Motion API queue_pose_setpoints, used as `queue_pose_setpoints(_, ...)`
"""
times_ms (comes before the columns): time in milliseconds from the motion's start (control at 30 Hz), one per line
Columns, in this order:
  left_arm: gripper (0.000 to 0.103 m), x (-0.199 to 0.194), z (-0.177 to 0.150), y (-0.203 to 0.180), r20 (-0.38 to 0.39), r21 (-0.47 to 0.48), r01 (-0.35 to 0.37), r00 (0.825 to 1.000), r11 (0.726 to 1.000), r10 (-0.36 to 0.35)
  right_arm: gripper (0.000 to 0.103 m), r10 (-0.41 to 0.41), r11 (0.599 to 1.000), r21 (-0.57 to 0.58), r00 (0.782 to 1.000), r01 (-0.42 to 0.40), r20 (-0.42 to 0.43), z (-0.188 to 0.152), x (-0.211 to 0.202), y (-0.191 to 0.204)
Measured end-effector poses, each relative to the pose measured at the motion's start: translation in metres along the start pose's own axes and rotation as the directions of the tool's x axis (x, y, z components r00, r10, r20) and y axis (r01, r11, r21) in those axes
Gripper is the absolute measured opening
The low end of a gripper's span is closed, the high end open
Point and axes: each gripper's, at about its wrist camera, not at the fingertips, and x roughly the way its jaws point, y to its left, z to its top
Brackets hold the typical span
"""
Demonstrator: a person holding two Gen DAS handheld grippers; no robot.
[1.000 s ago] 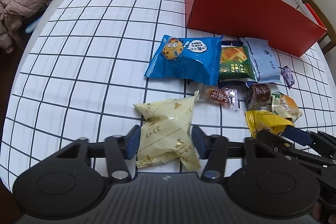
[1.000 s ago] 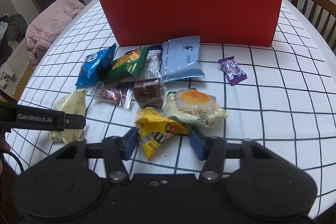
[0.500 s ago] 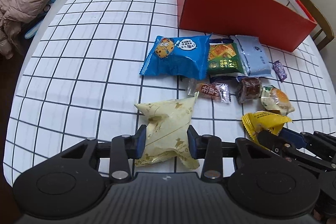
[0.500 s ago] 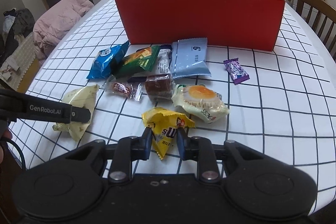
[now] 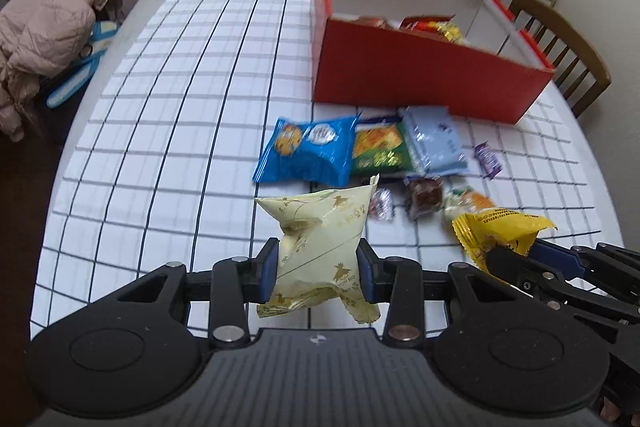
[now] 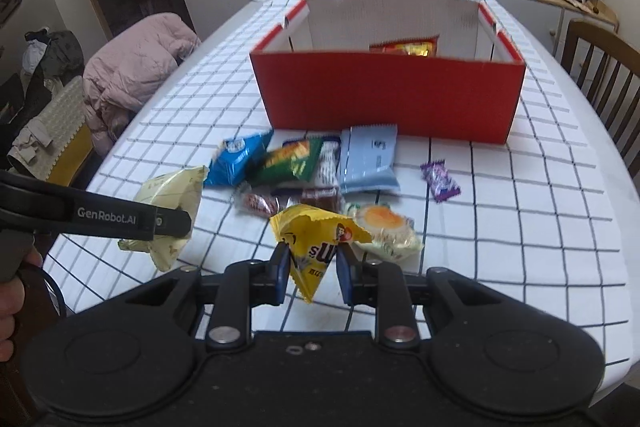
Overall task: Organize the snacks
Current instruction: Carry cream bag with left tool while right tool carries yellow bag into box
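Cream-coloured snack pouch (image 5: 320, 247) with gold print sits pinched between the left gripper (image 5: 318, 267) pads, crinkled and lifted off the checked tablecloth (image 5: 160, 147). Right gripper (image 6: 312, 265) is clamped on a yellow candy bag (image 6: 316, 243), both near the red box (image 6: 392, 95).

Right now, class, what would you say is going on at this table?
A person is sorting snacks with a handheld claw in each hand. The left claw is shut on a pale yellow packet, and the right claw is shut on a bright yellow packet; both packets are lifted off the checked tablecloth. Several wrapped snacks lie loose in front of the red box, which already holds a few.
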Motion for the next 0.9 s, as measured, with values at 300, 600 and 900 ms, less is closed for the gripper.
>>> queue_pose_setpoints(300,0.039,-0.029,0.027,-0.018,0.084,0.039,0.029,0.996,0.999,-0.032,0.023,-0.008,1.000,-0.018,0.997,0.009,0.078,0.031,-0.028,-0.006)
queue_pose_setpoints(600,0.039,-0.045,0.064,-0.036,0.147,0.069,0.043,0.988,0.997,-0.053,0.023,-0.048,0.998,-0.037,0.989,0.054,0.142,0.062,-0.038,-0.023)
queue_pose_setpoints(900,0.039,-0.041,0.108,-0.052,0.195,0.082,0.028,0.980,0.996,-0.043,0.024,-0.103,0.994,-0.020,0.980,0.108,0.173,0.099,-0.029,-0.053)
